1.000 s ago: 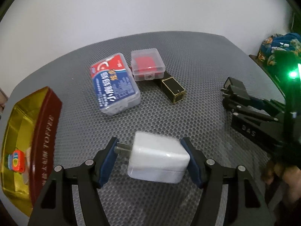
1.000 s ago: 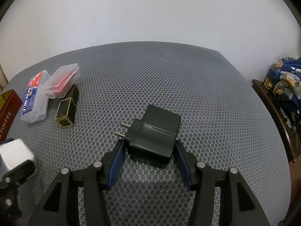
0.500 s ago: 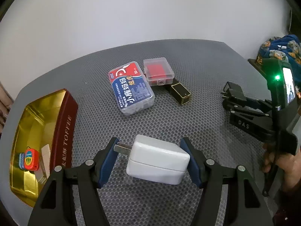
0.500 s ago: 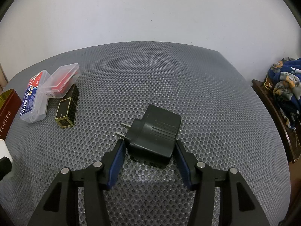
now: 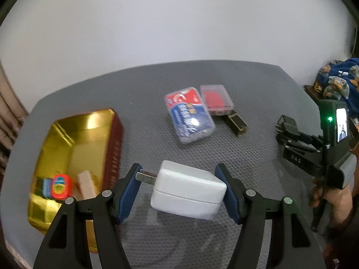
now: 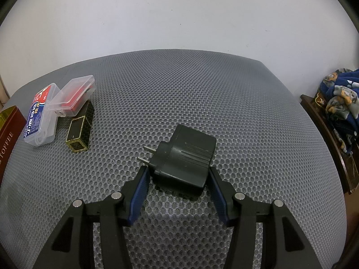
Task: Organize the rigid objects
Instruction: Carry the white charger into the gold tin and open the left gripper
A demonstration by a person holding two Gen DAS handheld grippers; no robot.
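White charger (image 5: 188, 192): we're holding it in the left gripper (image 5: 179, 192), jaws closed on prong tip and back face, above the mesh just right of the gold tin (image 5: 67, 139). Rigid, smooth, probably light; the prong-end hold looks slippy. Right gripper (image 6: 177, 188) is clamping the black adapter (image 6: 186, 159) by its flat sides, seemingly resting on the mesh.

The smooth white plastic charger (image 5: 188, 192) looks a bit shiny. The boxy black plastic plug (image 6: 186, 159) is dull. The gold metal tin (image 5: 74, 157) gleams inside — like a mirror. The grey mesh mat (image 6: 202, 94) looks bumpy — full of little holes.
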